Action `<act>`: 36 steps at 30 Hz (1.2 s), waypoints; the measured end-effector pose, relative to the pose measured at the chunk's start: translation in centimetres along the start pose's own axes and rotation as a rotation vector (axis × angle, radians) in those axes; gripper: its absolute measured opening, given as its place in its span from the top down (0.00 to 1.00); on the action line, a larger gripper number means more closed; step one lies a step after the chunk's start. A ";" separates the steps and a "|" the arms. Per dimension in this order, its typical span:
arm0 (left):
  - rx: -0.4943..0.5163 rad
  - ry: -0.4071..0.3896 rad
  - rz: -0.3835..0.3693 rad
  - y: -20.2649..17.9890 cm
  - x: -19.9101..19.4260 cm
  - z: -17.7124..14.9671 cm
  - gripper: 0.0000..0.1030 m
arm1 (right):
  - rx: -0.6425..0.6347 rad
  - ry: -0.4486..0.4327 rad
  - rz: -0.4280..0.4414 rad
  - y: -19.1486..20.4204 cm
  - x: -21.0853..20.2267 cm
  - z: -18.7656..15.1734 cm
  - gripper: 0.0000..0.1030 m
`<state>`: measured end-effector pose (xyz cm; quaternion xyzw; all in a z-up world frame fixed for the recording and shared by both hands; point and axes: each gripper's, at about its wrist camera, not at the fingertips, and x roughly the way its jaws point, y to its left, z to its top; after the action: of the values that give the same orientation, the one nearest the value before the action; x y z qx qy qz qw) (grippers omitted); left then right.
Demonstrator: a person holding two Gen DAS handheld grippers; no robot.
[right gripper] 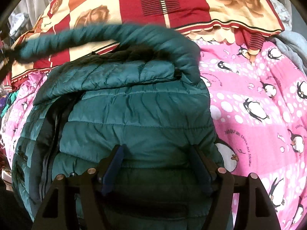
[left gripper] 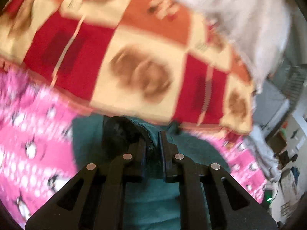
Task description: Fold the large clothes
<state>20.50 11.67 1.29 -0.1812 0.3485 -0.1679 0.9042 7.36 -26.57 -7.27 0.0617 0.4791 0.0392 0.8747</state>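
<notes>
A teal quilted puffer jacket (right gripper: 134, 115) lies on a pink penguin-print blanket (right gripper: 259, 115), with its dark-lined collar at the far end. One sleeve (right gripper: 115, 32) is lifted and stretches across the collar toward the left edge of the right wrist view. In the blurred left wrist view, my left gripper (left gripper: 153, 140) is shut on that teal sleeve (left gripper: 153, 201) at its dark cuff (left gripper: 119, 134). My right gripper (right gripper: 157, 149) stands open just above the jacket's lower back, its blue-padded fingers (right gripper: 115, 163) spread over the fabric without pinching it.
A red, cream and orange patchwork quilt (right gripper: 172, 2) with rose prints lies beyond the jacket, overlapping the pink blanket. A pale grey cloth (left gripper: 249, 19) hangs at the upper right of the left wrist view, with cluttered furniture (left gripper: 284, 143) beside the bed on the right.
</notes>
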 end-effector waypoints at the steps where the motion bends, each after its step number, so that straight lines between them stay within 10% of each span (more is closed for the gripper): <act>1: -0.032 0.058 0.028 1.2 1.0 -0.6 0.89 | -0.001 0.002 -0.001 0.0 0.0 0.1 0.32; 5: -0.064 0.130 0.049 2.6 1.4 -1.4 0.84 | 0.024 -0.027 0.011 -0.6 -1.1 0.5 0.36; 9: -0.034 -0.076 0.148 2.2 -3.1 -0.4 0.82 | 0.096 -0.223 -0.036 -2.3 -5.1 2.8 0.36; 13: -0.019 -0.250 0.313 1.4 -4.6 -0.2 0.39 | 0.055 -0.359 -0.049 -2.6 -6.7 7.6 0.48; 16: 0.085 -0.202 0.241 -1.4 -1.9 -0.1 0.39 | 0.012 -0.377 -0.061 -1.8 -5.4 11.4 0.72; 22: 0.234 -0.034 0.311 -3.6 4.4 -1.6 0.39 | -0.018 -0.287 -0.005 -1.5 1.1 14.1 0.76; 26: 0.121 0.191 0.379 0.5 9.4 -3.6 0.34 | -0.001 -0.135 -0.029 -3.3 5.7 13.2 0.75; 36: 0.117 0.161 0.368 0.7 8.1 -5.0 0.34 | 0.051 -0.010 0.104 -6.2 7.3 11.1 0.73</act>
<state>22.88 7.71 -7.10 -0.0475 0.4365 -0.0336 0.8978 20.74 -32.55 -8.31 0.1090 0.4717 0.0719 0.8721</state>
